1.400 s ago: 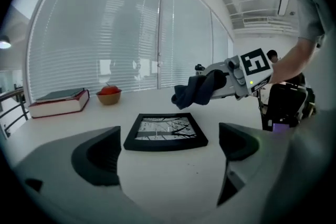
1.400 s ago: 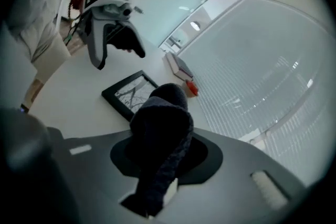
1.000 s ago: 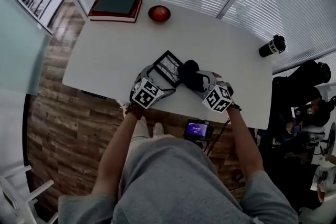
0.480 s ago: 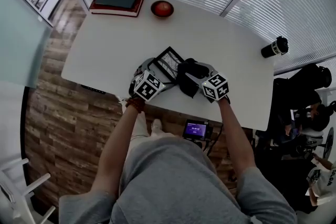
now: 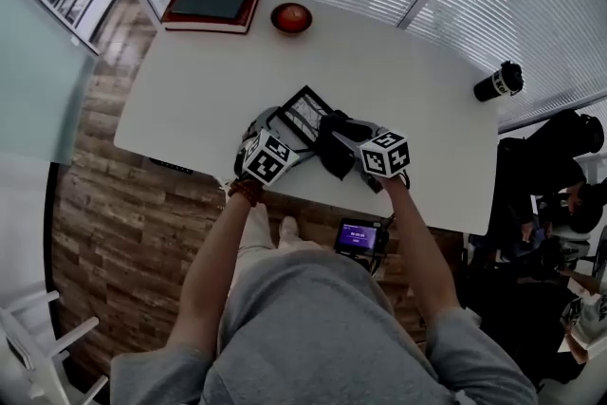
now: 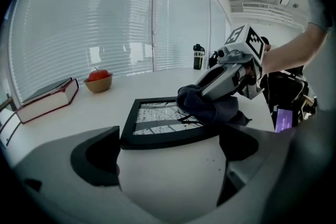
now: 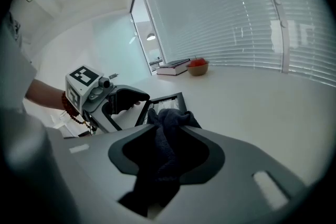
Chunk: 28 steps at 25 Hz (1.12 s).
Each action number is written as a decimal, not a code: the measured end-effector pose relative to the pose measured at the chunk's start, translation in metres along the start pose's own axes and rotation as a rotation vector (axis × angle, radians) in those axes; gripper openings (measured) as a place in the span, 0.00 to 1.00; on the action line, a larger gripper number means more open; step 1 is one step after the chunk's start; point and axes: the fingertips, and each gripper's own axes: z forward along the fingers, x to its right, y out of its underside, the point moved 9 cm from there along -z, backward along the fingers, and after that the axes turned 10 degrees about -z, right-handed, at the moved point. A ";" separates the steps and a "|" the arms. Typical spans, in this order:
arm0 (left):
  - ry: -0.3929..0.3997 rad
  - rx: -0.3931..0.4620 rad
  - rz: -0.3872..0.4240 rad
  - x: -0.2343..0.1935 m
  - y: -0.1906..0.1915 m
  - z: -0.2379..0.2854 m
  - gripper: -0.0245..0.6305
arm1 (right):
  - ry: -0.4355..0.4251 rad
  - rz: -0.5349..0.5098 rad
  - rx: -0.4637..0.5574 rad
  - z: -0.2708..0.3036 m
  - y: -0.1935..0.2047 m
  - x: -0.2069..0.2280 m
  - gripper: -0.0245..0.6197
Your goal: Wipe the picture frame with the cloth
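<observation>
Big white table (image 5: 209, 81) under both hands, and all the action is at its near edge. The picture frame (image 6: 157, 140) lies flat right in front of the left gripper (image 5: 273, 123), its long sides running away from that gripper. Those jaws stand wide around the frame's near rail, one at each corner, and they look to be clamping it steady.

Over to the right gripper (image 7: 168, 149): its jaws have just been closing and now sit narrow, pinched on the dark cloth (image 7: 164, 157), which bunches out ahead of them and hangs below. From this gripper the frame is straight ahead and a touch to the left. The left gripper view shows the cloth's front fold resting on the glass at the frame's right side.

So the right hand is the wiping hand, and it is already on the frame. My read: the coming stroke runs leftward across the glass, toward the left gripper's side, while the left one just holds.
</observation>
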 end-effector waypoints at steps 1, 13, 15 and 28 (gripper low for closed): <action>-0.001 0.000 0.000 0.000 0.000 0.000 0.92 | -0.012 -0.002 -0.012 0.001 -0.001 -0.004 0.26; 0.002 -0.001 -0.001 0.000 -0.001 0.002 0.92 | -0.179 -0.060 -0.216 0.024 -0.019 -0.021 0.23; 0.004 0.000 0.000 0.001 -0.001 0.002 0.92 | -0.194 -0.043 -0.211 0.024 -0.018 -0.021 0.23; 0.007 0.002 0.001 -0.003 0.001 0.000 0.90 | -0.261 0.176 0.081 -0.012 -0.064 0.023 0.21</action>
